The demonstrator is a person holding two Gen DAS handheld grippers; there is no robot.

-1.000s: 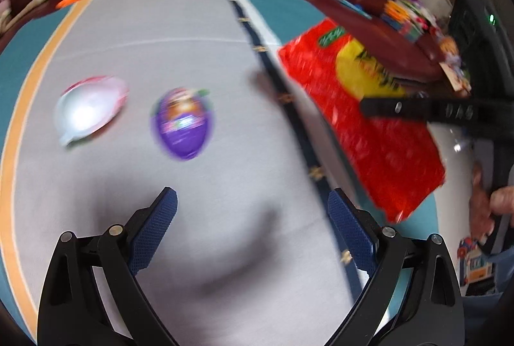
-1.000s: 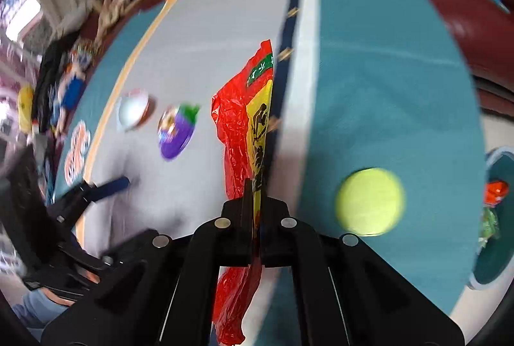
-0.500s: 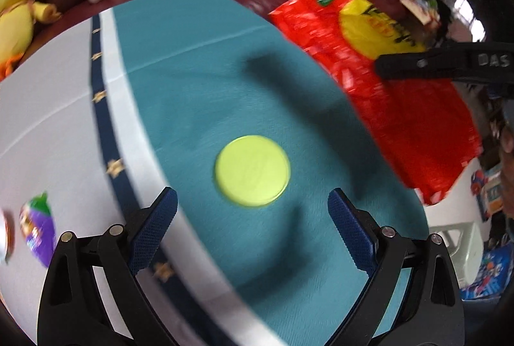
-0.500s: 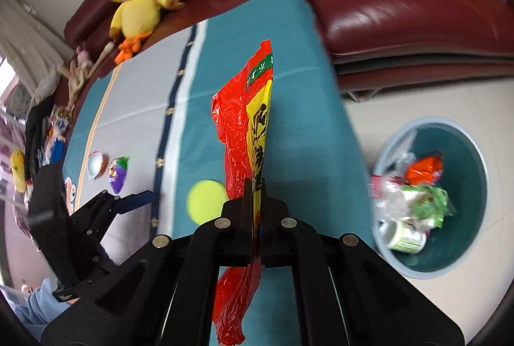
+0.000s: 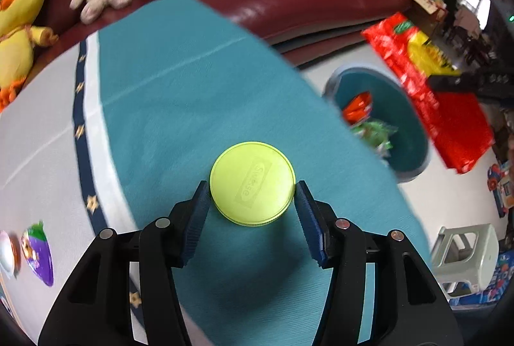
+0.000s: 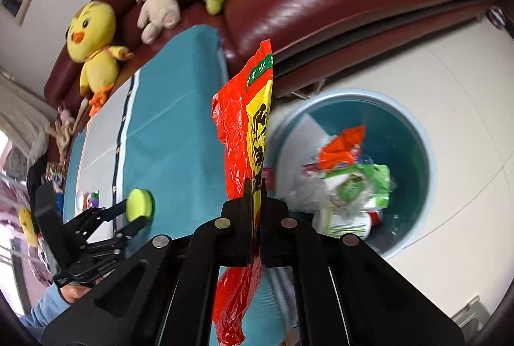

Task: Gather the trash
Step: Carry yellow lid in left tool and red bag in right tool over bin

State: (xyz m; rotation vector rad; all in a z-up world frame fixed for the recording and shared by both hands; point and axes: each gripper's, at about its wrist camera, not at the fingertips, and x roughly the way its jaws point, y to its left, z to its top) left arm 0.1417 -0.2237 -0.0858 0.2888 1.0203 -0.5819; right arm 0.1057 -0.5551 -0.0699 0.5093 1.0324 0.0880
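Bin [image 6: 414,134] lies just right of our right claw [image 6: 253,185] pinching the wrapper [image 6: 253,121]; our left claw [image 5: 252,201], closing, straddles the lid [image 5: 252,182].

yellow chick toy [image 5: 16,21]: cut by left edge, left wrist view | purple wrapper [image 5: 38,252]: lower left, blurred, print unreadable | bin [image 5: 414,166]: near rim hidden behind teal cloth [image 5: 199,95] | red bag [image 6: 247,134]: lower end cut by bottom edge, right wrist view | bin contents: possibly a can, label too blurred
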